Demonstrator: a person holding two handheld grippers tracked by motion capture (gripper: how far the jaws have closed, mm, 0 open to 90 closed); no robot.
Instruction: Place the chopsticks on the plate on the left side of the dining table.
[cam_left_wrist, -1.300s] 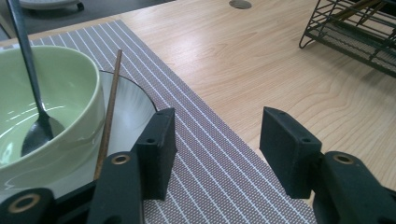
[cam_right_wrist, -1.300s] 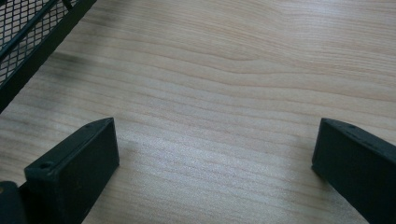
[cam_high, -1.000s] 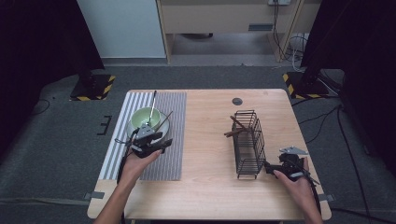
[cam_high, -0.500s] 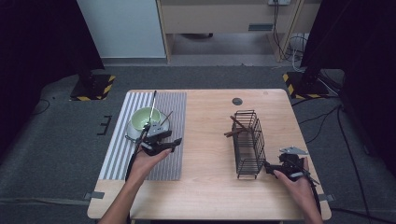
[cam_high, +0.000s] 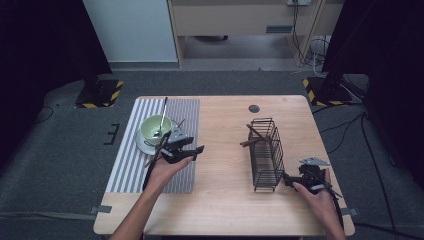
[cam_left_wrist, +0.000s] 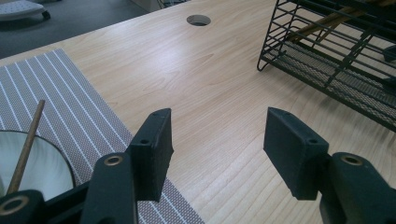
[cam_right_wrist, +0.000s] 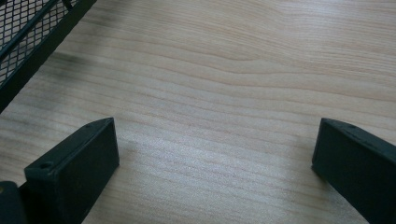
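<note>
**Desk:** The black fingers (cam_left_wrist: 152, 149) in the foreground: gripping anything?

**Photographer:** No. The left gripper (cam_high: 196, 146) has its jaws about half apart with only bare table between them. It sits over the inner edge of the grey striped fabric mat (cam_high: 185, 175), just beside the pale green ceramic bowl (cam_high: 150, 129), and points across at the black wire rack (cam_high: 265, 150). The right gripper (cam_high: 289, 179) is spread wide and empty too, low over the light wooden table (cam_high: 225, 200), at the rack's near corner.

**Desk:** And the items being handled?

**Photographer:** A thin brown wooden stick (cam_left_wrist: 25, 144) leans in the bowl, next to a long metal utensil (cam_high: 162, 117). The bowl stands on a white saucer (cam_high: 142, 146) on the mat. More brown sticks (cam_high: 252, 136) already lie across the rack's far end, well apart from the bowl.

**Desk:** So what stage is this?

**Photographer:** It looks like clearing the bowl into the rack, caught between trips: some pieces are across, two are left, and no hand is loaded.

**Desk:** What comes next?

**Photographer:** Probably the left gripper has to swing back to the bowl, line its jaws on either side of the slim stick and pinch well in. The stick is narrow and could roll or slip. The right hand seems placed to steady the rack.
</note>
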